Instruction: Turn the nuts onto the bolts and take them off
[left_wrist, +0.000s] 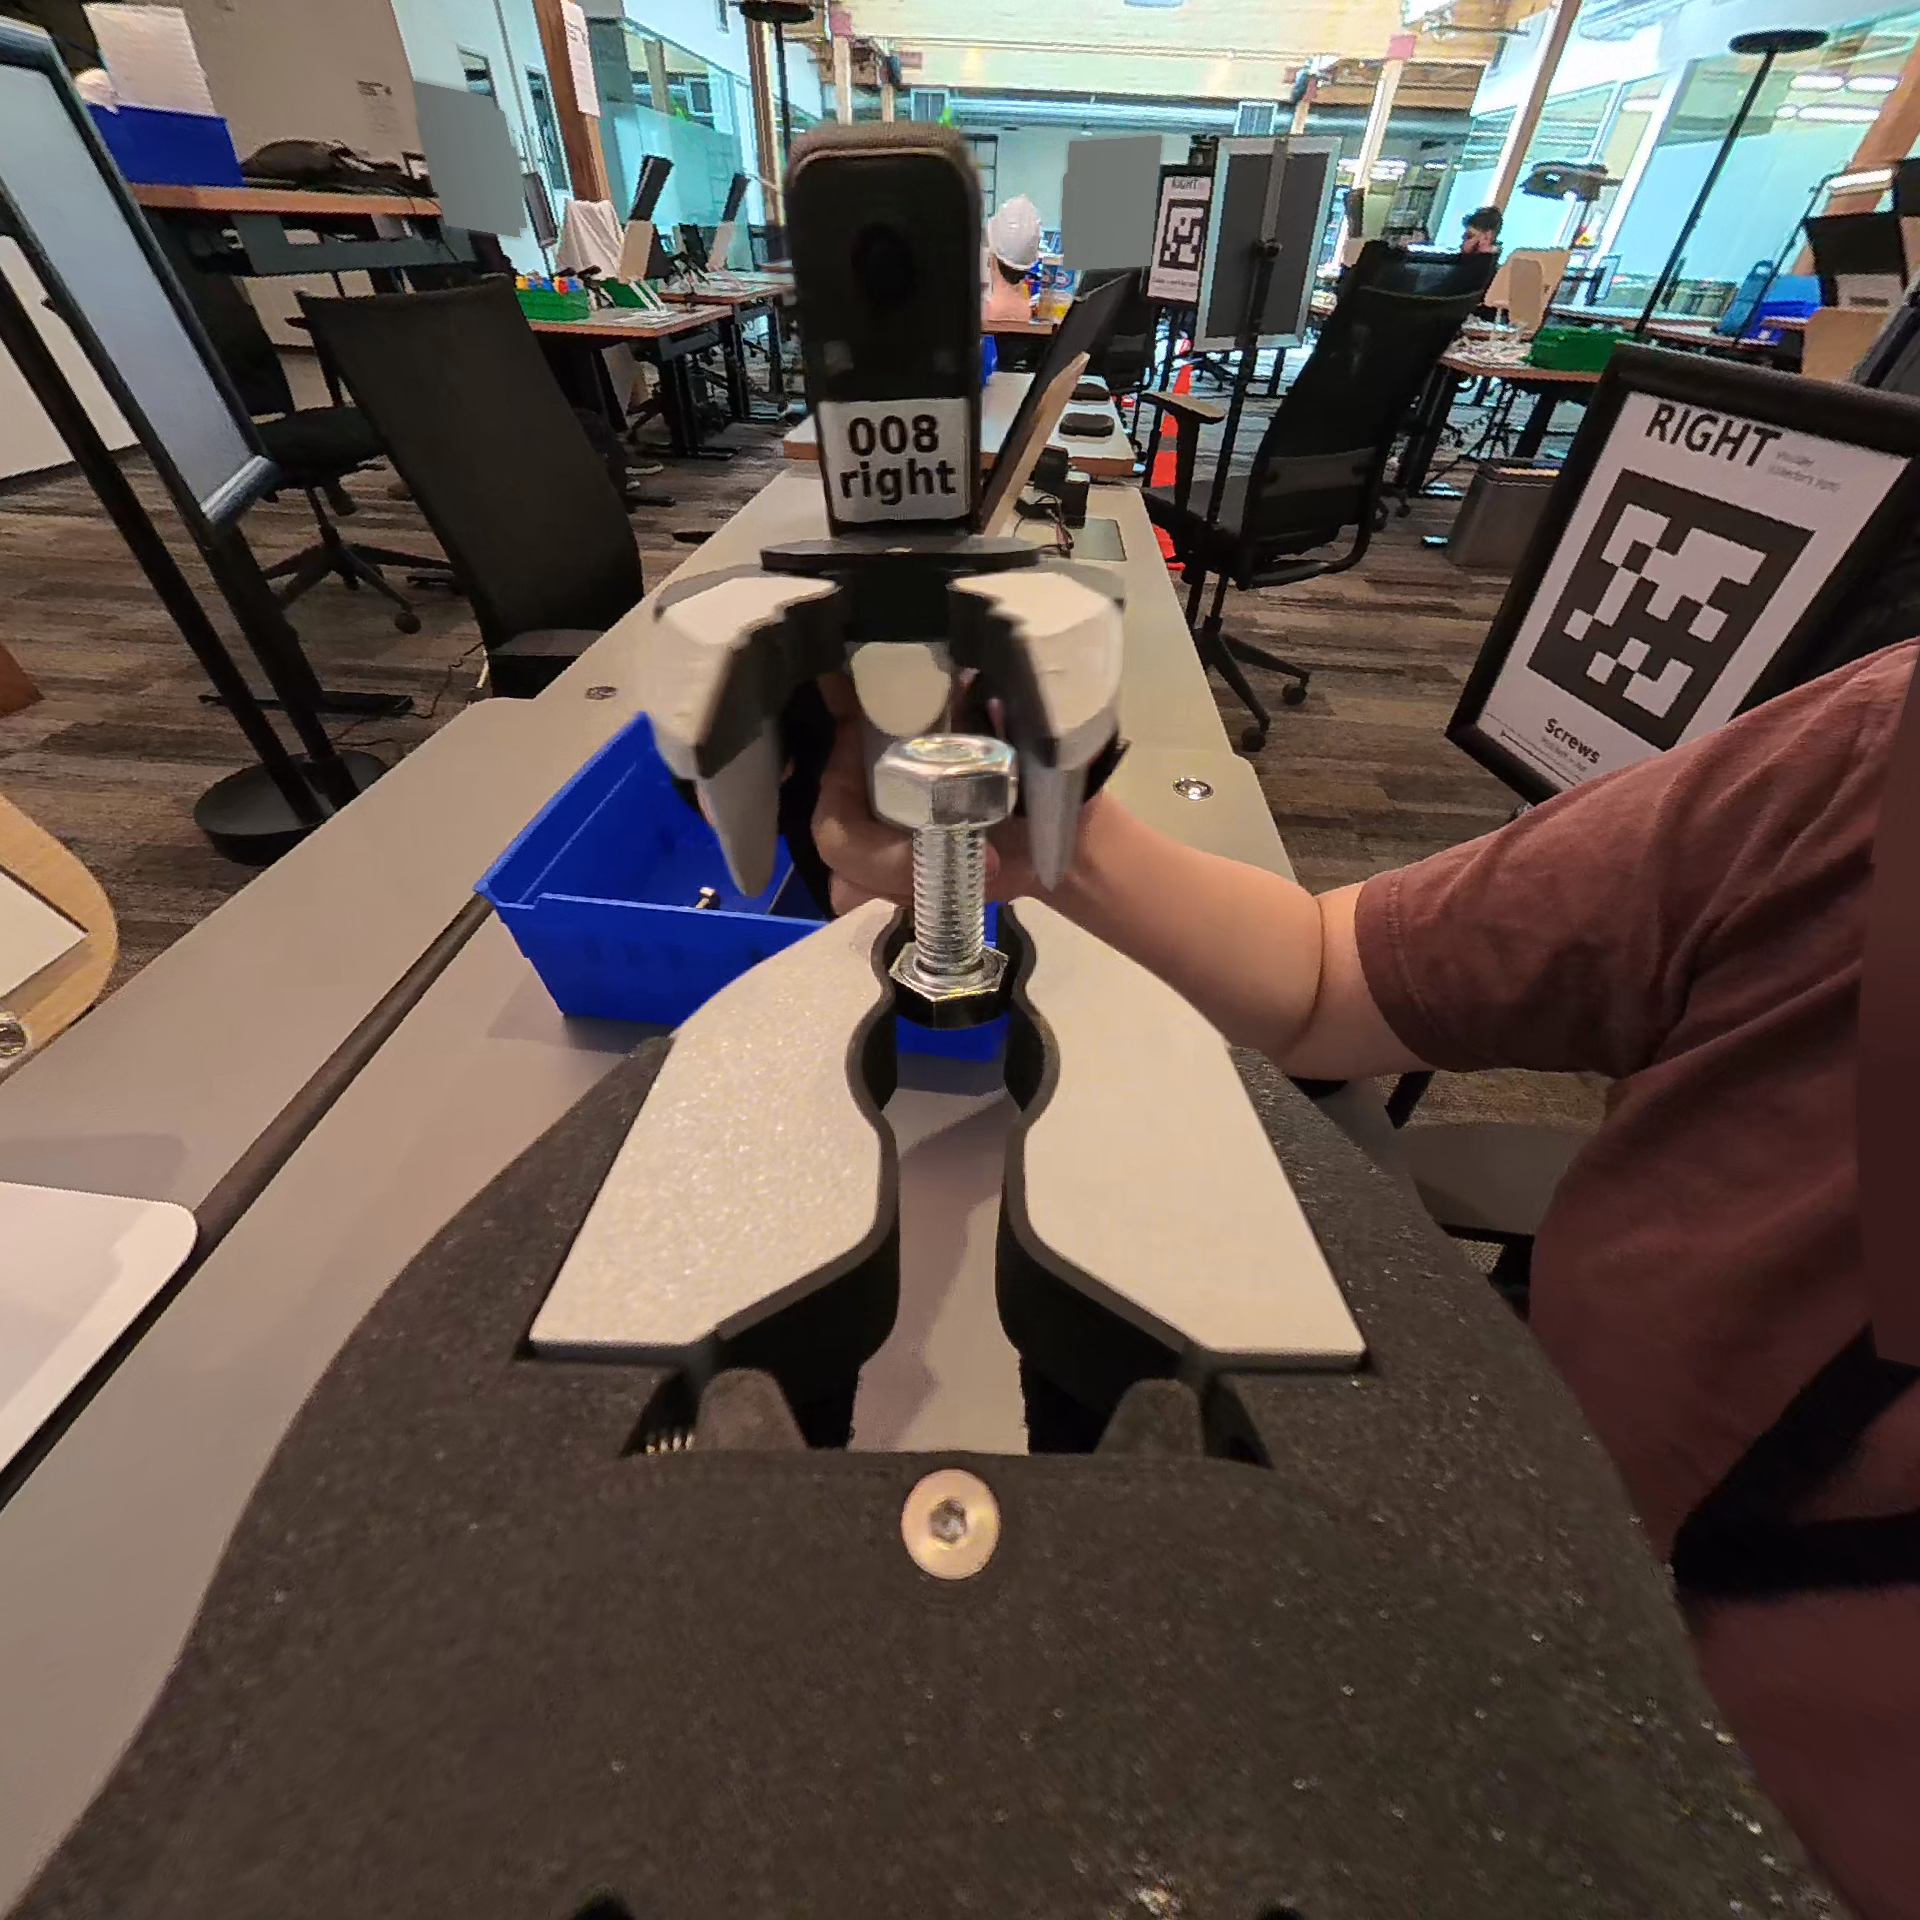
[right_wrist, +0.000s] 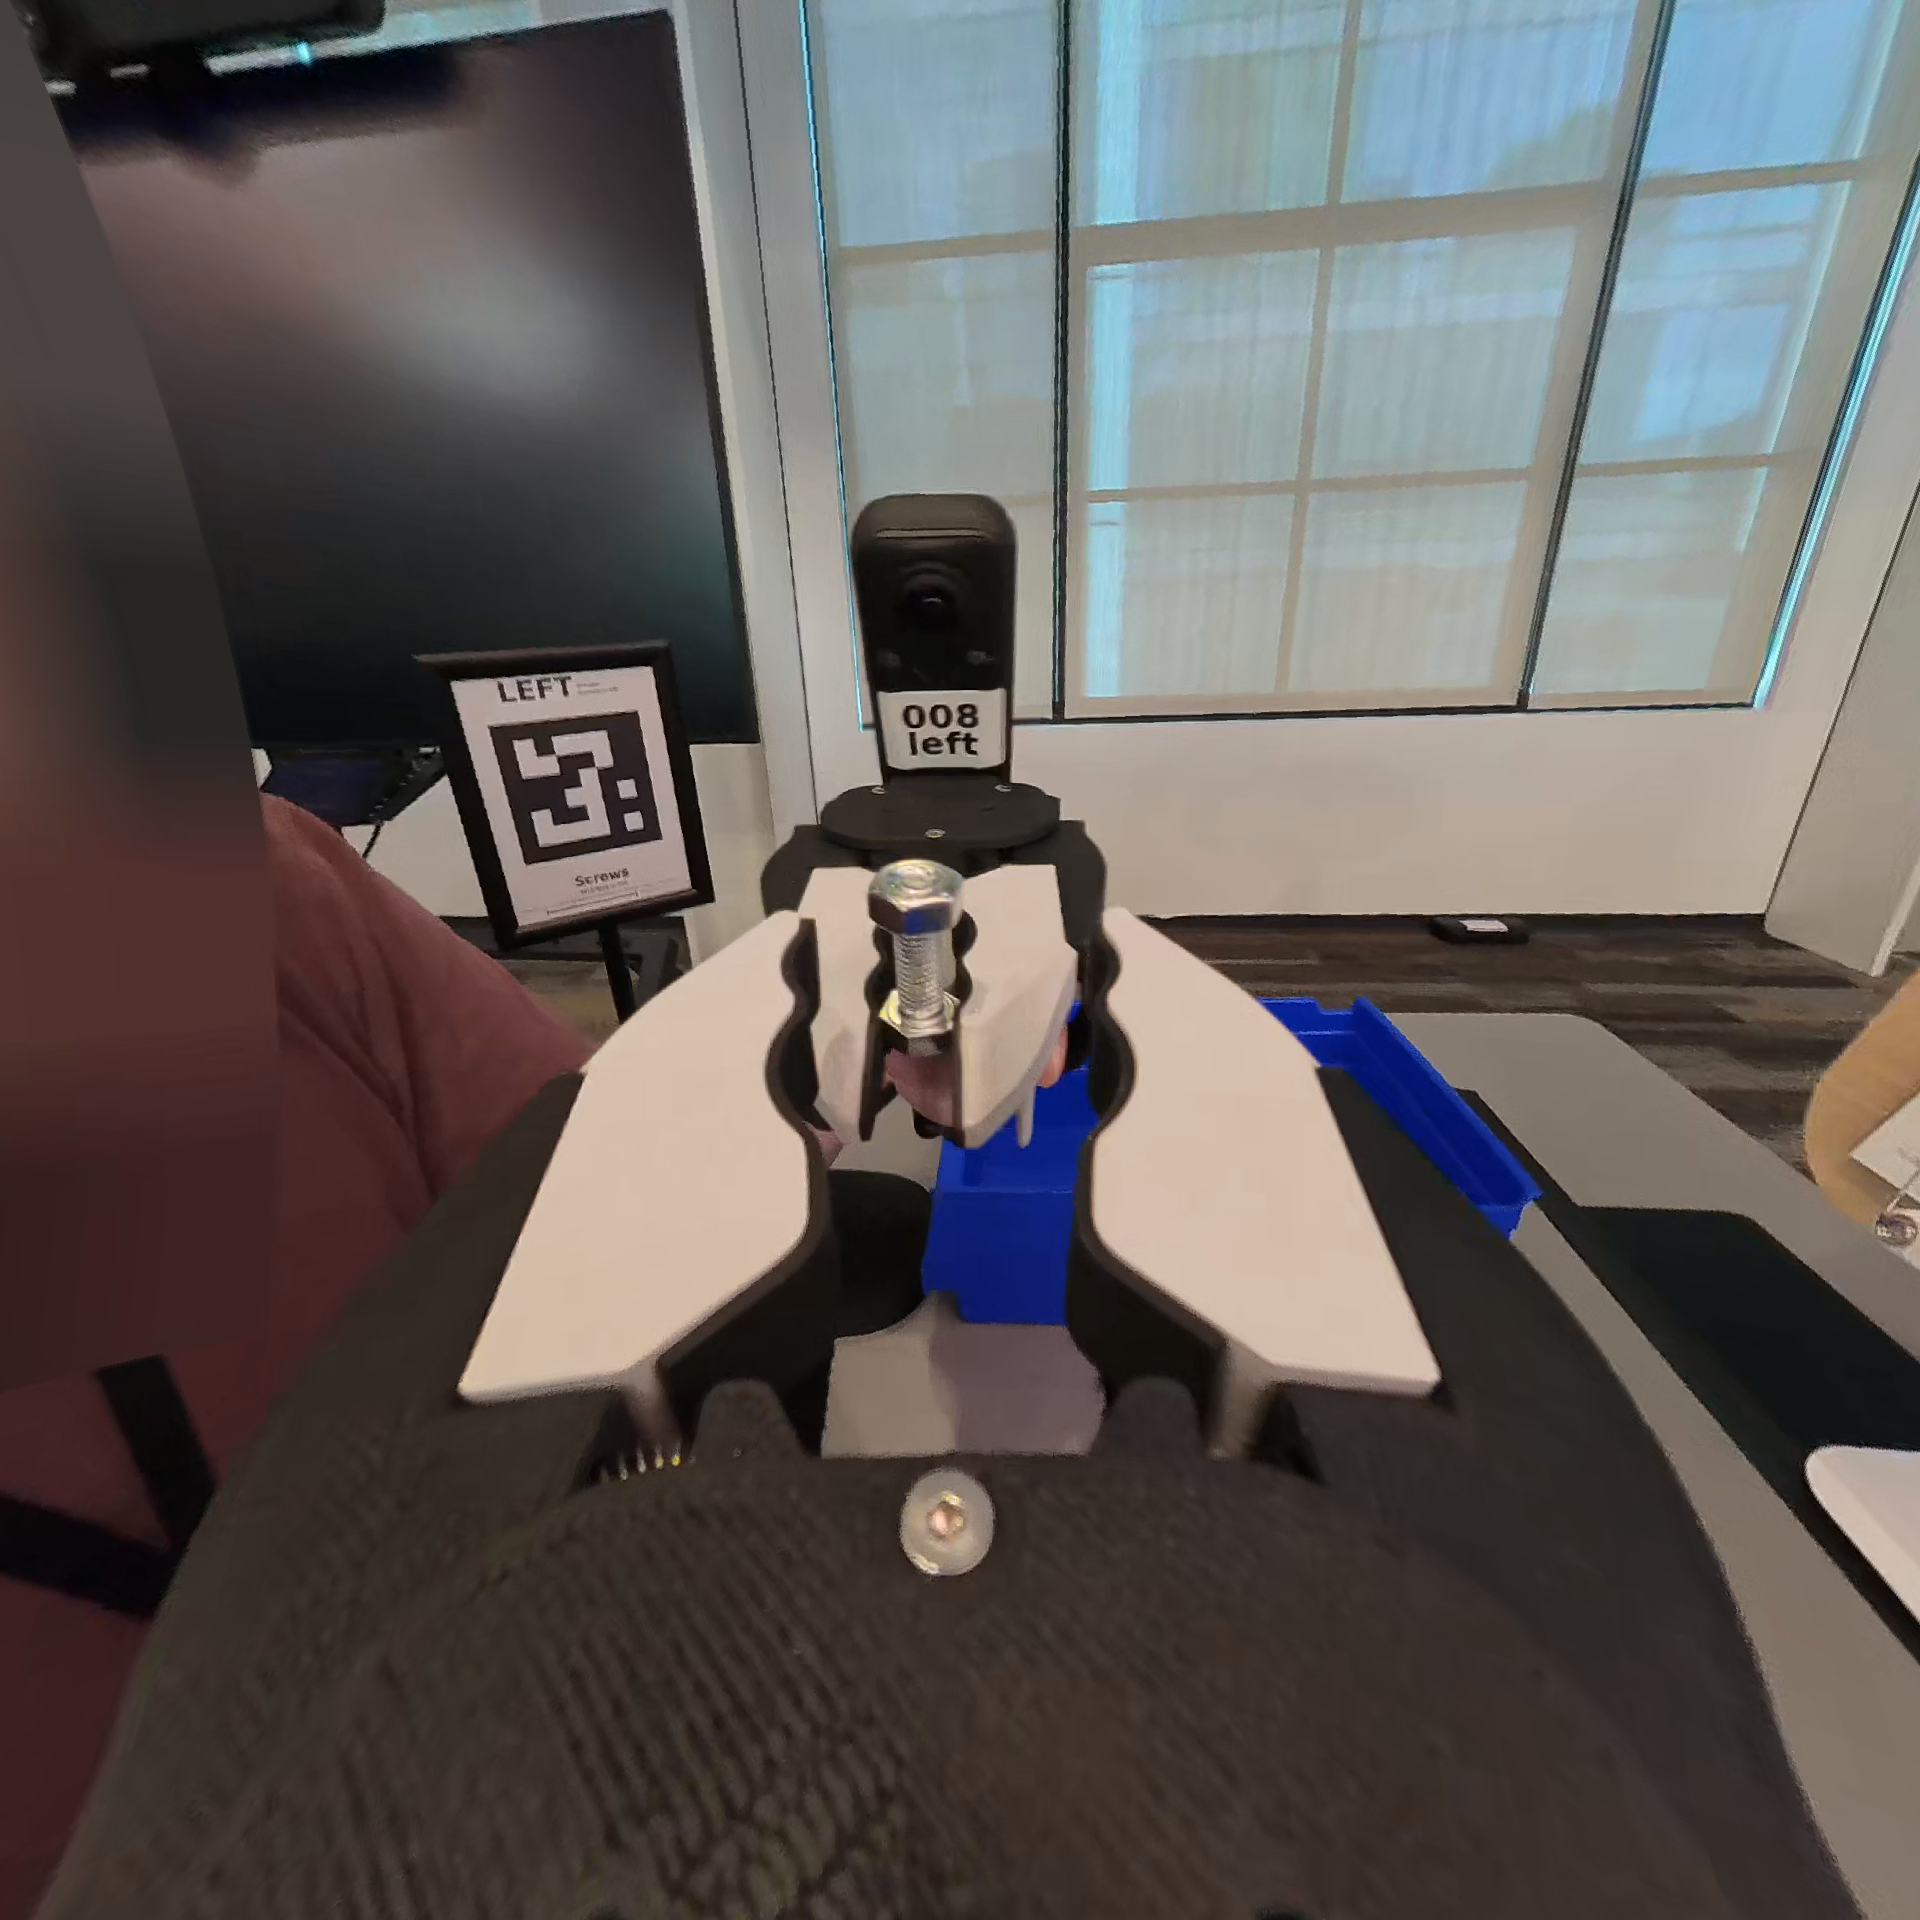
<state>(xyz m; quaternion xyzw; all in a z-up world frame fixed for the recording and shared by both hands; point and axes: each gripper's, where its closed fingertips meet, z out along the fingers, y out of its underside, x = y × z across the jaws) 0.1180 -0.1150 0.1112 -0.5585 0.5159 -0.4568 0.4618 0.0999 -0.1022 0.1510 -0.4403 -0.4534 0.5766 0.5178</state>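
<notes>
The left gripper (left_wrist: 948, 935) is clamped shut; the right gripper (left_wrist: 902, 852), facing it, is spread open, gripped by a bare hand (left_wrist: 883, 821).

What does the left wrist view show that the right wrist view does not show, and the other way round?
Only the left wrist view shows the person's bare forearm and black office chairs. Only the right wrist view shows a large window and a dark screen. Both show the bolt standing upright, its nut gripped by the left tongs, the open right tongs on either side of the bolt head, and the blue bin.
</notes>
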